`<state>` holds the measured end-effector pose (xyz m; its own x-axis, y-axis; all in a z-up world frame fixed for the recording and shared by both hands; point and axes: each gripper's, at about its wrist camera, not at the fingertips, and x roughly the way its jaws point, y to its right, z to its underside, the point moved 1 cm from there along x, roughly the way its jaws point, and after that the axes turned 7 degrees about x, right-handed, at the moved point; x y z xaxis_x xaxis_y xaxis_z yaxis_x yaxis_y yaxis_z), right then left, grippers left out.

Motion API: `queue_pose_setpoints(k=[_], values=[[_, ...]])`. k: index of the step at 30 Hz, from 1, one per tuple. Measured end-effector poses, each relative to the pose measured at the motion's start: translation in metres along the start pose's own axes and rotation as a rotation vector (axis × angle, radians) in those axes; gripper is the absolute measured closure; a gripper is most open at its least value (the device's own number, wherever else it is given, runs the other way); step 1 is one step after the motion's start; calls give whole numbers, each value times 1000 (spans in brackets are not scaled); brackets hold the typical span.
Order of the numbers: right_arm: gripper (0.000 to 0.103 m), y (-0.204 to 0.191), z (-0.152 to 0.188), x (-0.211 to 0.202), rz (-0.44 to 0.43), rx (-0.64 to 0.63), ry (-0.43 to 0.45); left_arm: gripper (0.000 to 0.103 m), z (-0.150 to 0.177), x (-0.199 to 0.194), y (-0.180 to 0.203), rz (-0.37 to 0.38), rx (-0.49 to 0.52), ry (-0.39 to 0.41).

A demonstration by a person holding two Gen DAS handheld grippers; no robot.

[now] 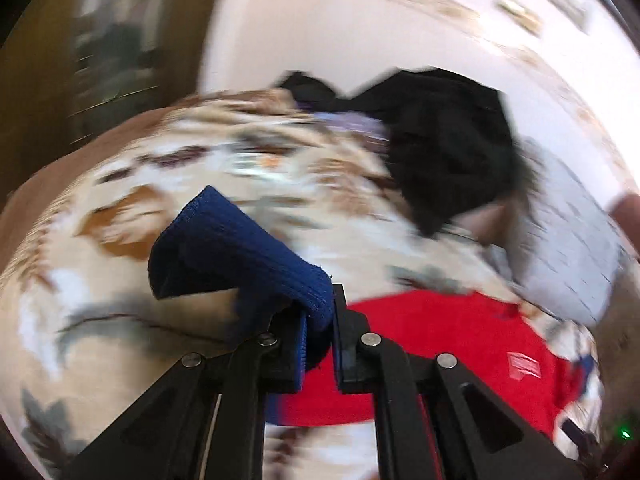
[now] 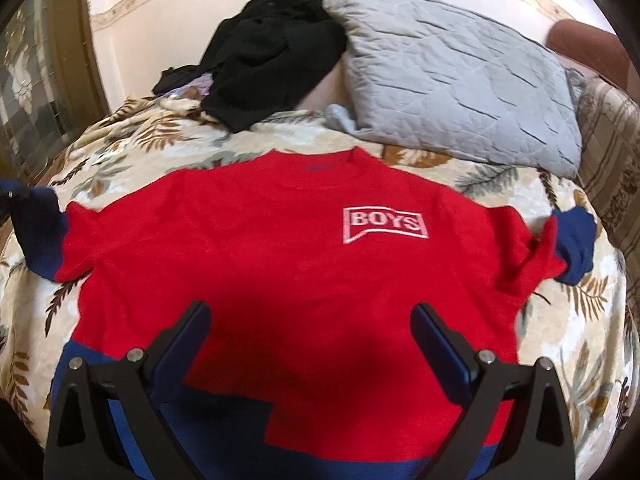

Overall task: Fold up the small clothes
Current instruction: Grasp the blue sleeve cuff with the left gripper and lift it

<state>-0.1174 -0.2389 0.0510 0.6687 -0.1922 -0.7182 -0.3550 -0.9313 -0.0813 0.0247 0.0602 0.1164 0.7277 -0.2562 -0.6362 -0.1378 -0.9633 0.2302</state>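
A small red sweater with a white "BOYS" patch, blue sleeve cuffs and a blue hem lies flat, front up, on a floral bedspread. My left gripper is shut on the ribbed blue cuff of the sweater's left sleeve and holds it off the bed. The red body lies to its right. That sleeve shows at the left edge of the right wrist view. My right gripper hovers open over the sweater's lower middle, with nothing between its fingers. The right sleeve lies spread out.
A heap of black clothes sits at the head of the bed, beside a grey quilted pillow. A white wall with a patterned border runs behind. A glazed wooden door stands at the left. A checked cushion lies at the right.
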Motion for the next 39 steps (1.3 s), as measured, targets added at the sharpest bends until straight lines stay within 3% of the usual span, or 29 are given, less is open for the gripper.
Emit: queue_pose_setpoints(k=[10,14,29,35,39], values=[[2,54,-2,-5,48,82,5,103,12,41,173,236,203,-78],[2,74,-3,-5,75,103,1,103,29,52,220,277,265,-114],[2,139,-8,-12,130,196,5,103,47,75,315,383,365,-140],[2,152,-3,-8,141,201,-12,103,73,95,326,414,379,-214],[2,158,-2,-7,142,212,-17,103,86,107,320,486,347,-271]])
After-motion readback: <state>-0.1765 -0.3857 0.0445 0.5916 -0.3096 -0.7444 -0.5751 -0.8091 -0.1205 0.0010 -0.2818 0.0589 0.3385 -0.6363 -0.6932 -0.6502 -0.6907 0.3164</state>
